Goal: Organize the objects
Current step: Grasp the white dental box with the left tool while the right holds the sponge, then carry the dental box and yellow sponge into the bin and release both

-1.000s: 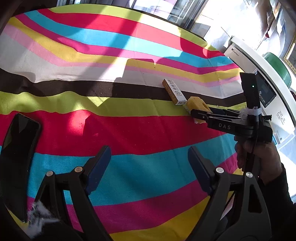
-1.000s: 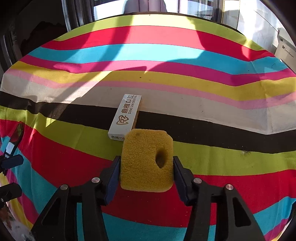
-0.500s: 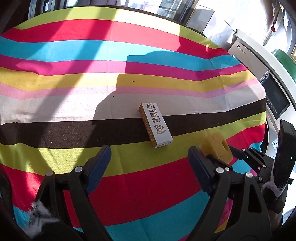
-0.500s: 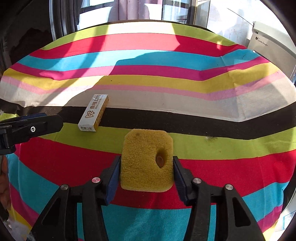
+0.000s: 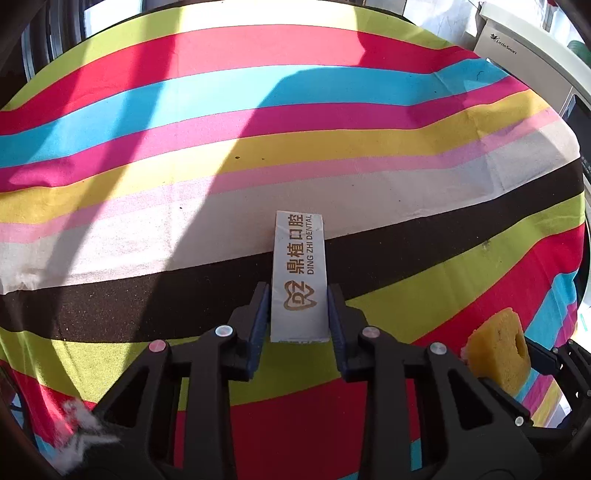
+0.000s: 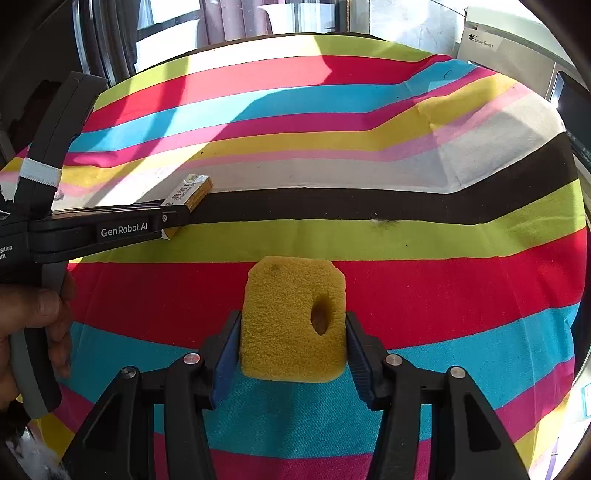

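Observation:
A long white box (image 5: pixel 300 275) printed "DING ZHI DENTAL" lies on the striped cloth. My left gripper (image 5: pixel 297 314) is shut on the box's near end, one jaw on each long side. The box also shows in the right wrist view (image 6: pixel 189 192), partly behind the left gripper's finger (image 6: pixel 110 229). My right gripper (image 6: pixel 293 325) is shut on a yellow sponge (image 6: pixel 293 319) with a hole in it, held above the cloth. The sponge also shows at the lower right of the left wrist view (image 5: pixel 496 350).
A striped cloth (image 5: pixel 258 110) covers the round table. A white appliance (image 5: pixel 524 62) stands past the table's right edge and also shows in the right wrist view (image 6: pixel 517 51). Windows (image 6: pixel 229 18) lie behind the table.
My left gripper has swung right and forward to the white box and closed on it. My right gripper has pulled back and to the right with the sponge.

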`<state>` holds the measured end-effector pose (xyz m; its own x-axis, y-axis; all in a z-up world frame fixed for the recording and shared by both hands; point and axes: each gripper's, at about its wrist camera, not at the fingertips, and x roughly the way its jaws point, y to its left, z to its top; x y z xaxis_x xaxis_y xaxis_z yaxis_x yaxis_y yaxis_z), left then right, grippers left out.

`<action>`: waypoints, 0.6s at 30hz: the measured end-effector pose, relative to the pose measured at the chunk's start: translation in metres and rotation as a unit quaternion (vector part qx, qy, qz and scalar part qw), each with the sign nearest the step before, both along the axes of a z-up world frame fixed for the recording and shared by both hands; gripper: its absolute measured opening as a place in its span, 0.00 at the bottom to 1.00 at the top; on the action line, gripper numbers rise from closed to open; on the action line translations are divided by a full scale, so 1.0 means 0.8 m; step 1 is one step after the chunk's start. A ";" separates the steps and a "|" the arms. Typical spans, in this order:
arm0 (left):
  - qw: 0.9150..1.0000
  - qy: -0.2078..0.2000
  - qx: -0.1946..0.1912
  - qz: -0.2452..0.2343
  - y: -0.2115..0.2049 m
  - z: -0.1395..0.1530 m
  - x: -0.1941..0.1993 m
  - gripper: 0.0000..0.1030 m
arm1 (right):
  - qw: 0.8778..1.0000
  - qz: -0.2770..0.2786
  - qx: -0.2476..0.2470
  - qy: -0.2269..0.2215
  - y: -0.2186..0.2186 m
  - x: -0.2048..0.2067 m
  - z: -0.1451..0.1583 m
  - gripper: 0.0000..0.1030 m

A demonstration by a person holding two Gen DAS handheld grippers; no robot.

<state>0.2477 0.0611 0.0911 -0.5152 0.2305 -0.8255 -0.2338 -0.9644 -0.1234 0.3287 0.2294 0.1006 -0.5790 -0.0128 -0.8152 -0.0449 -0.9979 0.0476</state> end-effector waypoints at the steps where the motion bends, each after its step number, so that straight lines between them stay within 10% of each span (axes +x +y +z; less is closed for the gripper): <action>1: 1.000 -0.002 0.001 -0.004 -0.001 0.000 0.004 0.34 | 1.000 0.001 -0.001 0.000 -0.001 0.003 0.000 0.52; 18: 1.000 0.020 0.007 0.021 -0.084 0.019 0.204 0.34 | 0.999 0.044 -0.017 0.011 -0.068 0.113 0.020 0.52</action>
<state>0.4105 -0.0063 0.1063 -0.5566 0.2197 -0.8012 -0.1983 -0.9717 -0.1287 0.4192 0.1749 0.1168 -0.5924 -0.0913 -0.8005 0.0438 -0.9957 0.0812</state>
